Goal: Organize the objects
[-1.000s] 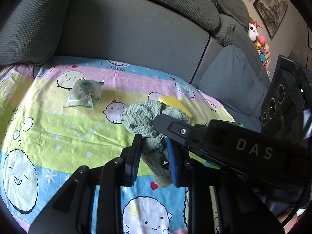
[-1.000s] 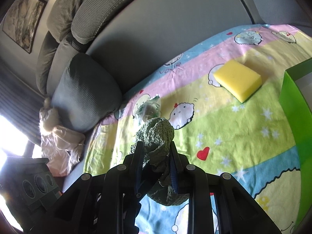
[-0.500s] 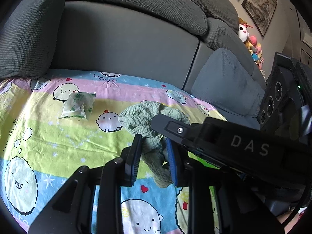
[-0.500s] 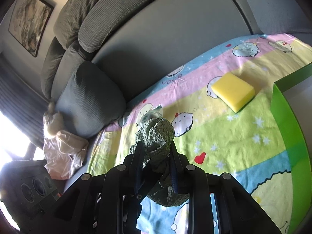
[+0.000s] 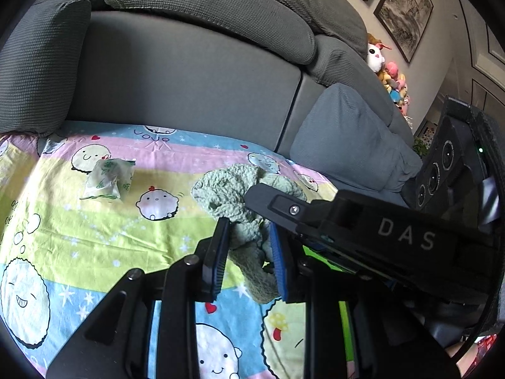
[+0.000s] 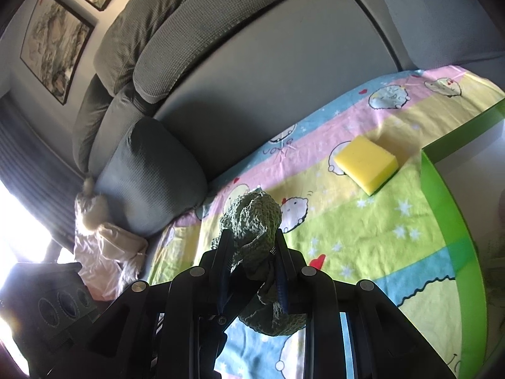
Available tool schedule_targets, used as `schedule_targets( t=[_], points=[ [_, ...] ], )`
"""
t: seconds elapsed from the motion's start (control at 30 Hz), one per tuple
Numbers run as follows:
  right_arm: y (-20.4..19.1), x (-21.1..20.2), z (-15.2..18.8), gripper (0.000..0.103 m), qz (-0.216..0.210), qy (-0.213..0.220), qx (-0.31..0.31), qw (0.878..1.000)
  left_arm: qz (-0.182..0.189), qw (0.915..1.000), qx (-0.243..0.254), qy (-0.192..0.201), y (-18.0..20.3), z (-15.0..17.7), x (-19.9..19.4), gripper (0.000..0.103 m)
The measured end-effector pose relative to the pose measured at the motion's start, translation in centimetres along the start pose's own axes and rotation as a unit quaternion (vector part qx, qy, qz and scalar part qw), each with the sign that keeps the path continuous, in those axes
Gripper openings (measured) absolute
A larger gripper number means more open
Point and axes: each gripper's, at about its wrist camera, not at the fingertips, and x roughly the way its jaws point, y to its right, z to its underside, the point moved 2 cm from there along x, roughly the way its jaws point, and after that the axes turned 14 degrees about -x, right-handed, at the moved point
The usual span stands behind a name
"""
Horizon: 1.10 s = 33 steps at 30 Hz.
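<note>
A green knitted cloth [image 5: 230, 189] hangs bunched in the air above the cartoon-print sheet [image 5: 94, 237]. My left gripper [image 5: 247, 240] is shut on its lower folds. In the right wrist view the same cloth [image 6: 252, 211] bulges up between the blue pads of my right gripper [image 6: 252, 240], which is shut on it too. The two grippers meet at the cloth, and the right one's black housing [image 5: 363, 224] crosses the left wrist view. A yellow sponge [image 6: 366, 164] lies on the sheet to the far right.
A small tissue packet [image 5: 107, 178] lies on the sheet at the left. A bright green box [image 6: 448, 208] stands at the right edge, beside the sponge. Grey sofa backrest [image 5: 189, 79] and cushions [image 6: 151, 173] bound the sheet behind. Plush toys [image 5: 388, 72] sit at the sofa's far end.
Both grippers have risen together with the cloth still held. The sheet sits lower in both views, and the sponge has slipped behind the right gripper in the left wrist view.
</note>
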Motion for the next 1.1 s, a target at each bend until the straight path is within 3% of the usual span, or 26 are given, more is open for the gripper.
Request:
schedule_targets(
  t=[0.73, 1.1],
  points=[
    [2.7, -4.6, 0.1, 0.027, 0.013, 0.061, 0.041, 0.997, 0.055, 0.9977, 0.038, -0.017, 3.4, 1.3, 0.2, 0.023],
    [5.3, -7.6, 0.6, 0.027, 0.034, 0.095, 0.073, 0.992, 0.097, 0.9926, 0.062, -0.038, 6.4, 2.1, 1.6, 0.023]
  ],
)
